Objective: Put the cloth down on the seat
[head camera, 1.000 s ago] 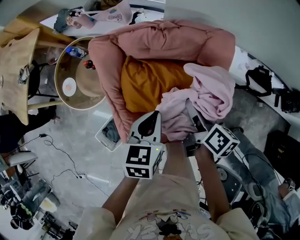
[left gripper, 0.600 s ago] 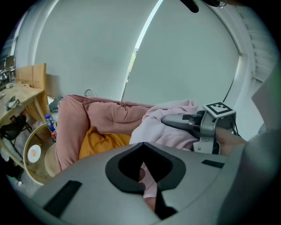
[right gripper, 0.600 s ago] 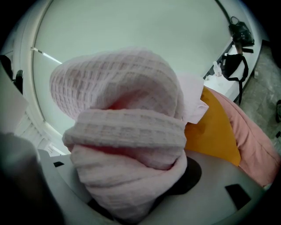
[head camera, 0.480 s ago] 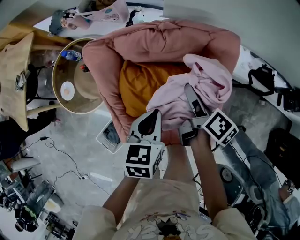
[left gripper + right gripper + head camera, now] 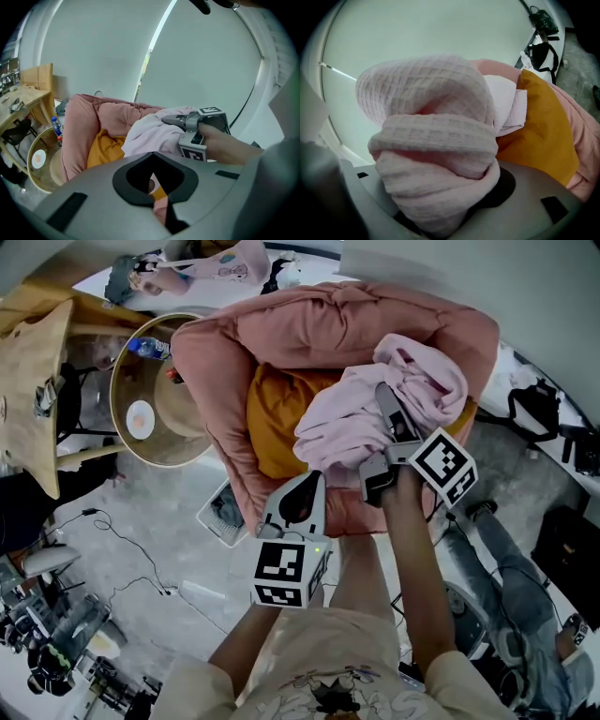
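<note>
Pink waffle cloth has travelled inward and downward; it now drapes over the orange seat cushion, pinched in my right tongs. My left tongs are pressed together, empty. I judge release is imminent.

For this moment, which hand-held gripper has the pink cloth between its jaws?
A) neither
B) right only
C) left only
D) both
B: the pink cloth bunches between the jaws of the right hand-held gripper over the pink armchair, while the left hand-held gripper is closed with nothing in it.
</note>
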`<state>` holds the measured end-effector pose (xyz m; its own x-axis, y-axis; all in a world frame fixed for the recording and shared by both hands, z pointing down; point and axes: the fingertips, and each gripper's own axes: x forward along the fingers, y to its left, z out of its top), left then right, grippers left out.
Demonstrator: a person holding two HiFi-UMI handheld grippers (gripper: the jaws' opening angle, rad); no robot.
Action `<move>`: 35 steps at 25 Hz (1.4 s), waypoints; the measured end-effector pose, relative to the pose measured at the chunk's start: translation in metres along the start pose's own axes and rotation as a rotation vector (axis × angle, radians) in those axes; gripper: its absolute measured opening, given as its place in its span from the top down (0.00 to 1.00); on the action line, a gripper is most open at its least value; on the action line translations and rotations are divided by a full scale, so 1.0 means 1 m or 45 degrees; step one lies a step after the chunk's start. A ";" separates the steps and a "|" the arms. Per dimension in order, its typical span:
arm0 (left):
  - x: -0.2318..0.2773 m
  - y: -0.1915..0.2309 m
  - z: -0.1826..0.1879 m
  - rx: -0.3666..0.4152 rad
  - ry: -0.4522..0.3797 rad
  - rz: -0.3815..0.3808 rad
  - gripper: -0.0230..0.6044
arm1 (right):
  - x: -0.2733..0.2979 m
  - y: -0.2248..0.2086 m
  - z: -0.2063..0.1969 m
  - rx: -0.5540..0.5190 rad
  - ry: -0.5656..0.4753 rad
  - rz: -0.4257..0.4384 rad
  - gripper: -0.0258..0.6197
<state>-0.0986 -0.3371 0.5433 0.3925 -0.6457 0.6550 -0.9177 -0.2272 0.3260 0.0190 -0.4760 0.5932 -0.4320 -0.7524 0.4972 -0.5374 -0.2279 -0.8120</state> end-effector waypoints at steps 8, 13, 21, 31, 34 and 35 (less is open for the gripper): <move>0.000 -0.002 -0.008 -0.005 0.002 0.011 0.96 | 0.035 -0.026 0.007 0.006 -0.038 -0.056 0.47; -0.005 -0.005 -0.012 -0.010 -0.006 0.009 0.96 | 0.048 -0.043 0.006 -0.055 -0.045 -0.129 0.47; -0.020 -0.013 -0.014 -0.034 -0.035 0.001 0.96 | 0.056 -0.057 0.003 -0.090 -0.028 -0.172 0.47; -0.042 -0.016 -0.010 -0.023 -0.074 0.016 0.96 | 0.040 -0.046 -0.002 -0.049 0.003 -0.198 0.34; -0.045 -0.019 -0.010 -0.037 -0.082 0.007 0.96 | 0.027 -0.046 -0.004 -0.054 -0.010 -0.191 0.33; -0.045 -0.020 -0.010 -0.041 -0.084 0.004 0.96 | 0.023 -0.046 -0.005 -0.049 -0.014 -0.184 0.33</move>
<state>-0.0973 -0.2964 0.5142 0.3835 -0.6932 0.6103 -0.9161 -0.2017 0.3466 0.0305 -0.4800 0.6433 -0.3403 -0.7201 0.6047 -0.6207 -0.3110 -0.7197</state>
